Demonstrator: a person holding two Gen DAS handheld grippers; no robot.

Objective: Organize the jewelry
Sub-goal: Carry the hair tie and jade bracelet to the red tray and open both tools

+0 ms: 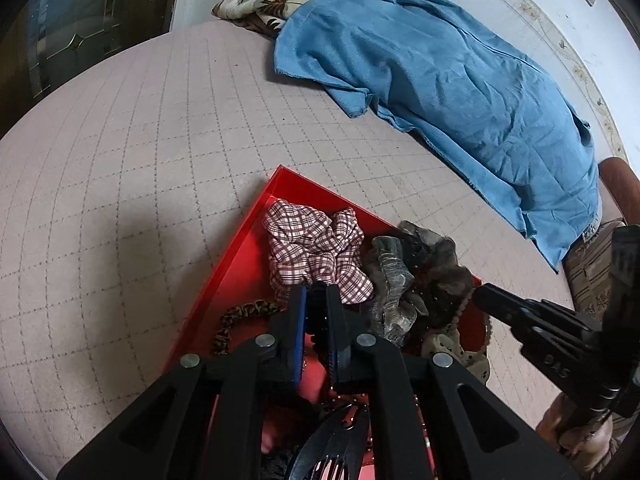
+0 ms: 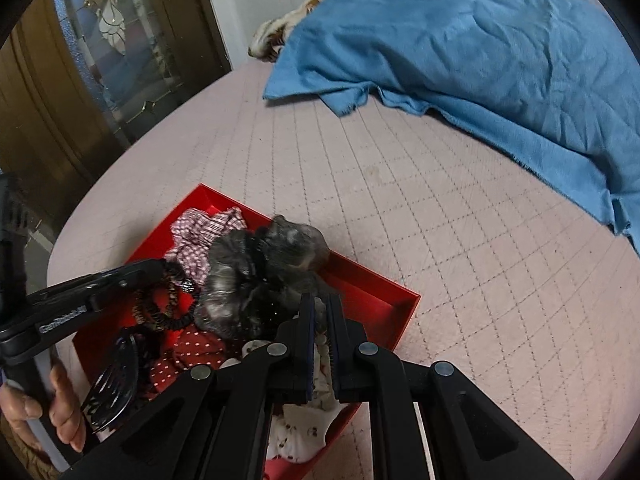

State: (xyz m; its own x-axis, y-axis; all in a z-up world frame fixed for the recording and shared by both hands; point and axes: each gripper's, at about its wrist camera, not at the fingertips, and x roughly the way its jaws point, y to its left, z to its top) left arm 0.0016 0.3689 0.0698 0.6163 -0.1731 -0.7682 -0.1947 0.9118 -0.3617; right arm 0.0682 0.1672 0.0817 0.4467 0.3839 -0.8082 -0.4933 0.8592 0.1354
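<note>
Red tray on pink quilted bed cover, packed with hair accessories. Left gripper low over tray, tilted down from near edge, tips just in front of plaid scrunchie; fingers nearly together on a dark ridged item, probably a black coil hair tie, exact grip hard to tell. In right wrist view same tool enters from left, tip at the coil tie, bare hand wrapped round its handle at lower left.

Right gripper also angled down over tray's near right part, tips just behind grey scrunchie; narrow gap between fingers, something pale and dark seen in it, cannot tell if pinched. From left view right tool comes in from right edge, tip beside grey scrunchie.

Also in tray: leopard print tie at left side, red dotted scrunchie, black claw clip, cream printed scrunchie at near corner.

Blue shirt spread on bed well beyond tray, floral cloth behind it.
</note>
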